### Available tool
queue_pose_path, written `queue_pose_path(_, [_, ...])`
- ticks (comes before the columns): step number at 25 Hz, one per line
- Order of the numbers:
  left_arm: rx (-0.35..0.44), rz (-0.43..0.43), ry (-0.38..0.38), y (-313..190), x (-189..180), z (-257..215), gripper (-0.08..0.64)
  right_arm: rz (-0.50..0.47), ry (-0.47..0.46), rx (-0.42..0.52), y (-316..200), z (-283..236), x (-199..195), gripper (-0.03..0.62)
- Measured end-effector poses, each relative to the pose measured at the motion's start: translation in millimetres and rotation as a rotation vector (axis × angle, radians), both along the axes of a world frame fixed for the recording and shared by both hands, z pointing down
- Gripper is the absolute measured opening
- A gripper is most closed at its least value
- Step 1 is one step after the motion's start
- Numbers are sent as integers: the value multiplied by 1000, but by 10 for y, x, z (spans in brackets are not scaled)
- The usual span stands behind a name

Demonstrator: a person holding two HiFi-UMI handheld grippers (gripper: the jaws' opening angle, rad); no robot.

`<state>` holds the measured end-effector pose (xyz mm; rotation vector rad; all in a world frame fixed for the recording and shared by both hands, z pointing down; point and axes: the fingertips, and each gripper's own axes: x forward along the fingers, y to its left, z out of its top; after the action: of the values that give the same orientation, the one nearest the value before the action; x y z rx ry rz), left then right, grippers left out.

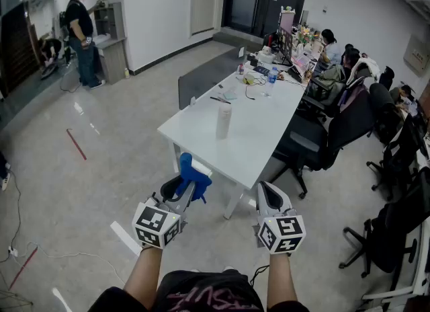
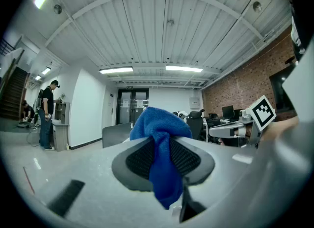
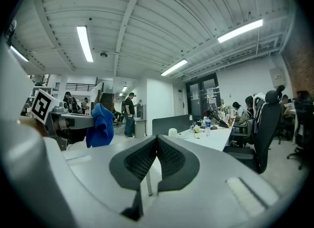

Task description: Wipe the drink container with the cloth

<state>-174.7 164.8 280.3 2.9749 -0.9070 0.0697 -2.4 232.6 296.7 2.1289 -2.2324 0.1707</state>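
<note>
A blue cloth (image 1: 192, 175) is pinched in my left gripper (image 1: 183, 189), which is shut on it in front of the near end of the white table (image 1: 252, 142). In the left gripper view the blue cloth (image 2: 161, 146) bulges above the pads and hangs below them. My right gripper (image 1: 269, 200) is held beside it, shut and empty; the right gripper view shows its pads (image 3: 167, 156) meeting with nothing between. The drink container (image 1: 224, 120), a pale upright cylinder, stands mid-table, well beyond both grippers. It shows small in the right gripper view (image 3: 172, 132).
Bottles, cables and desk clutter (image 1: 269, 72) crowd the table's far end. Black office chairs (image 1: 329, 139) line its right side, with seated people beyond. A person (image 1: 82, 35) stands by a cabinet at the far left. A grey partition (image 1: 208, 75) runs along the table's left side.
</note>
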Motion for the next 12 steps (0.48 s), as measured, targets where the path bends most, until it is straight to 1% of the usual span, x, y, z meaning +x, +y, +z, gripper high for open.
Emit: queue_pose_path(12, [-5, 8, -15, -49, 69, 34, 95, 12, -5, -12, -49, 48, 88, -2])
